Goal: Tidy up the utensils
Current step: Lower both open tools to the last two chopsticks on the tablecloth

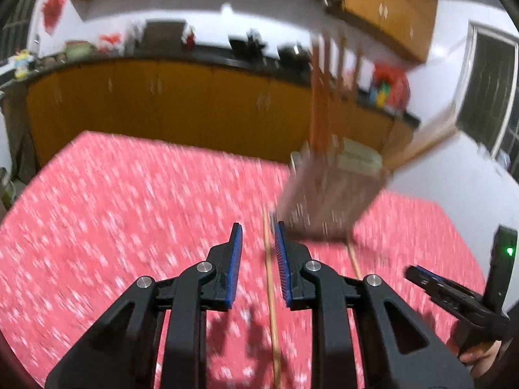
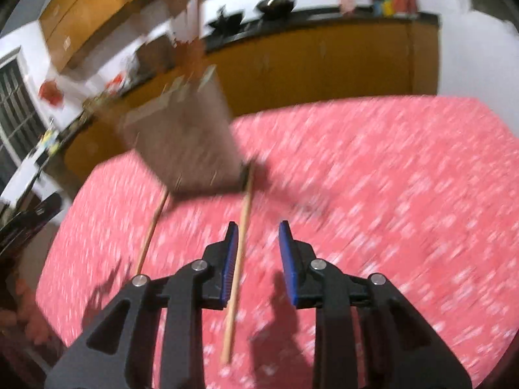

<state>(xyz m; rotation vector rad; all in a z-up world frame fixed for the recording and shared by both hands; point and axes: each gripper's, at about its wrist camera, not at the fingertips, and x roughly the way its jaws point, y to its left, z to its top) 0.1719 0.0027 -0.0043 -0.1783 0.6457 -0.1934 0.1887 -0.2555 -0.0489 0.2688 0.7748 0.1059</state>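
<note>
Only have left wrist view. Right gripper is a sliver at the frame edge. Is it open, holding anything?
Observer: The right gripper is open and empty.
Operator: Second chopstick is cut off behind my finger. Where is it?
Observer: That second chopstick lies flat on the tablecloth, between the right gripper's fingers, nearer the left one.
Operator: Far end?
Observer: It runs up to the base of the utensil holder; blur hides whether they touch.

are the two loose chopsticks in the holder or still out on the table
Out. Both chopsticks lie flat on the pink tablecloth in front of the brown holder, which already holds other upright sticks.
</note>
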